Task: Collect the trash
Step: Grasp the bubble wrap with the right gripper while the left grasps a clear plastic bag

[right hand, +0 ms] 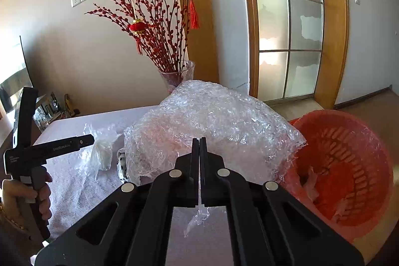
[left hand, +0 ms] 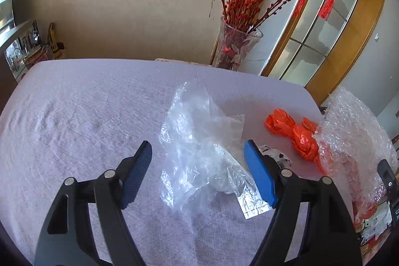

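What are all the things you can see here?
Bubble wrap: one, clear, pinched by right gripper, lifted beside the basket.
Clear plastic bag: one, see-through, on table between left jaws.
Orange bag: one, crumpled, on table.
Basket: one, orange, right of table.
Tablecloth: one, pale lilac.
Vase of red branches: one, behind table.
Left gripper: open.
Right gripper: shut.
Hand: one, holding left gripper.

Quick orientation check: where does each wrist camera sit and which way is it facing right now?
Left wrist: on the left gripper, angled down at the table and clear plastic bag; open fingers show.
Right wrist: on the right gripper, shut on bubble wrap, orange basket beside; hand shows.
Shared: table, bubble wrap, vase.
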Demonstrator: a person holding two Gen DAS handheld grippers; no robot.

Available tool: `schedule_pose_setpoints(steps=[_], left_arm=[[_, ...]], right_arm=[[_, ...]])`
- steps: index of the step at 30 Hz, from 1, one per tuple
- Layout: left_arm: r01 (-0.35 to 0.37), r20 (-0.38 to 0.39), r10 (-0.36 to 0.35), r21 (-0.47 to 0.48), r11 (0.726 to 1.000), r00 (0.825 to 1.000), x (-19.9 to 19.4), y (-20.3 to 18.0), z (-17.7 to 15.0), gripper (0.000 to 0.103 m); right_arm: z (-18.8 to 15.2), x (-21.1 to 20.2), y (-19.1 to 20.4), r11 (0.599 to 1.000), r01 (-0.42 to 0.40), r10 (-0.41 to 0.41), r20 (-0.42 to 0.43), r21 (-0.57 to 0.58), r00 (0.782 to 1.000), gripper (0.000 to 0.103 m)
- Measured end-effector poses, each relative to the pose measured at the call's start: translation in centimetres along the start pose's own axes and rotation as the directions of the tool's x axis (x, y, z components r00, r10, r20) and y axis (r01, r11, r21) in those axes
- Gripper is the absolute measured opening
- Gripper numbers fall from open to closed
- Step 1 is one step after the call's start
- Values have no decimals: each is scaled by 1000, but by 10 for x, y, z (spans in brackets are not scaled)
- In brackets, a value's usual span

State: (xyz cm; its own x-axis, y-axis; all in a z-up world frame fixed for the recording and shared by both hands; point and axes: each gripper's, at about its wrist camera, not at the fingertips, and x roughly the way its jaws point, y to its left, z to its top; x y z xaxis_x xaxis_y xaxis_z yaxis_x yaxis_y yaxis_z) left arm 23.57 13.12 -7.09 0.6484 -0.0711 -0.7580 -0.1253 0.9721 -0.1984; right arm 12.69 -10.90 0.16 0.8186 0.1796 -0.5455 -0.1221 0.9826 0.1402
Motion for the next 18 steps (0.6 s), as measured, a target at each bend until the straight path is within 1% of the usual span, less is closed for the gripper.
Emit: schedule_pose_setpoints(steps=[3, 5, 6, 7, 8, 9, 10, 13, 18], left_arm=[[-49, -45, 50, 22, 999, 998, 19, -4, -3, 74], [-36, -68, 37, 18, 999, 997, 28, -2, -6, 61], [-20, -78, 21, 13, 1000, 997, 30, -1, -8, 57], [-13, -76, 14, 12, 1000, 997, 31, -1, -8, 50], [-10, -66, 12, 27, 1000, 998, 30, -3, -9, 39], [1, -66, 1, 36, 999, 998, 30, -4, -10, 33], [14, -62, -12, 36, 999, 998, 28, -5, -11, 21], [22, -30, -21, 37, 999, 999, 19, -4, -12, 14], [26, 39, -27, 42, 999, 999, -5, 1, -11, 12]], right_arm=[[-2, 3, -5, 1000, 1, 0, -11, 16, 1000, 1], [-5, 0, -9, 1000, 1, 0, -15, 20, 1000, 1], [-5, 0, -10, 1000, 2, -1, -16, 21, 1000, 1], [-5, 0, -11, 1000, 3, -2, -17, 23, 1000, 1], [-7, -2, -11, 1000, 3, -3, -17, 24, 1000, 1], [-7, -3, -11, 1000, 4, -3, -17, 27, 1000, 1], [-7, -3, -12, 1000, 4, -3, -16, 30, 1000, 1], [-6, -7, -14, 999, 4, -3, -10, 35, 1000, 1], [-3, -17, -18, 999, 10, -10, 13, 40, 1000, 1]])
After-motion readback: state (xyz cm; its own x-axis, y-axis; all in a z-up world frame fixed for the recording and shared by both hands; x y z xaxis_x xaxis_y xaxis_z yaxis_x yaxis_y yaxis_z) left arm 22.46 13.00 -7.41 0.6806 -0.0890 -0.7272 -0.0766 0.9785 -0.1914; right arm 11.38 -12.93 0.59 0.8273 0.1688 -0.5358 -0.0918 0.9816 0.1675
